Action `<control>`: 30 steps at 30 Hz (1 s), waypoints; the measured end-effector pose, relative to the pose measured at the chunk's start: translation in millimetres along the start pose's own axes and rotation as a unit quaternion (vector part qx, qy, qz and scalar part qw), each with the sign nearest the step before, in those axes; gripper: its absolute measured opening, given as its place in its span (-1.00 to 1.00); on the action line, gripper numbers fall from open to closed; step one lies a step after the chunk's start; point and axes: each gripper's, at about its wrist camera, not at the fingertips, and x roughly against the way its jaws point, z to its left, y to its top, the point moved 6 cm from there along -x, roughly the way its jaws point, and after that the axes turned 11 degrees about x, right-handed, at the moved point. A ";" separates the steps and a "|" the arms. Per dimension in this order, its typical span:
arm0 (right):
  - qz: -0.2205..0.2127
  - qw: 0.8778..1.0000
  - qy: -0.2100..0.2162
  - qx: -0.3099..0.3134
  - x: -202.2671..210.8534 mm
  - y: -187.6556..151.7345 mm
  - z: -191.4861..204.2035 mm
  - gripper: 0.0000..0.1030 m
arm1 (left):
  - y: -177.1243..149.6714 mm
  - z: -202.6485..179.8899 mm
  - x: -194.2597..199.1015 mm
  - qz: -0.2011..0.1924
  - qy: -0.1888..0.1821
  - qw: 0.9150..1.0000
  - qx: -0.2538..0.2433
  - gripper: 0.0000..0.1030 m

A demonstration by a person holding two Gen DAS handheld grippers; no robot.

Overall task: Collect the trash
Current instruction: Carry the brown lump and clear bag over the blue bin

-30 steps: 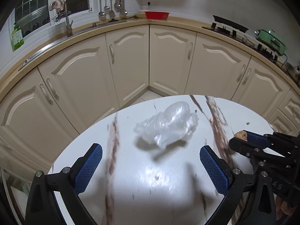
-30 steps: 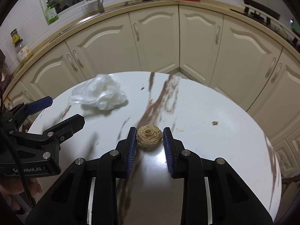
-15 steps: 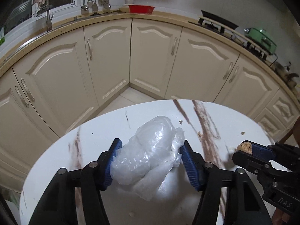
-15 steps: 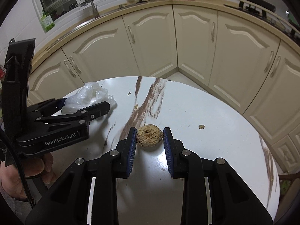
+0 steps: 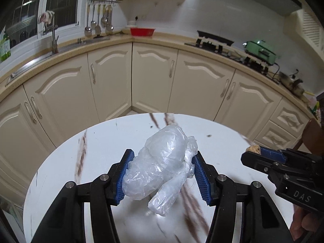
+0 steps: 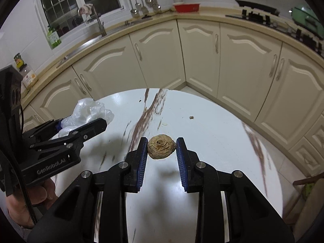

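My left gripper (image 5: 162, 172) is shut on a crumpled clear plastic bag (image 5: 162, 166) and holds it above the round white marble table (image 5: 105, 141). The bag also shows in the right wrist view (image 6: 89, 111), in the left gripper (image 6: 81, 129). My right gripper (image 6: 161, 154) is shut on a dried brown shrivelled fruit (image 6: 161, 146), lifted over the table (image 6: 212, 137). In the left wrist view the right gripper (image 5: 255, 151) is at the right with the fruit (image 5: 253, 148) at its tip.
Small crumbs (image 6: 191, 117) lie on the table. Cream kitchen cabinets (image 5: 154, 77) curve behind it, with a sink tap (image 5: 53, 40), a red basin (image 5: 142, 31) and a stove (image 5: 214, 40) on the counter. A wooden chair (image 6: 307, 184) stands at the right.
My left gripper moved onto the bag, shut on it and lifted it off the table. My right gripper kept the fruit and rose a little.
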 end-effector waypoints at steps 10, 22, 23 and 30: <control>-0.069 0.997 -0.037 -0.015 121.0 -31.8 -14.9 -0.48 | -63.1 -78.5 105.0 -0.048 -0.049 0.997 -0.030 0.03; -0.107 0.985 -0.103 -0.084 236.1 -115.7 -84.8 -0.48 | -144.8 -200.0 147.4 -0.013 -0.146 0.984 -0.097 0.03; -0.107 0.984 -0.106 -0.096 242.7 -126.2 -94.7 -0.48 | -154.4 -211.9 145.7 -0.004 -0.154 0.982 -0.105 0.04; -0.078 0.973 -0.136 -0.170 258.7 -202.1 -164.3 -0.48 | -200.8 -269.9 110.0 0.065 -0.176 0.971 -0.146 0.04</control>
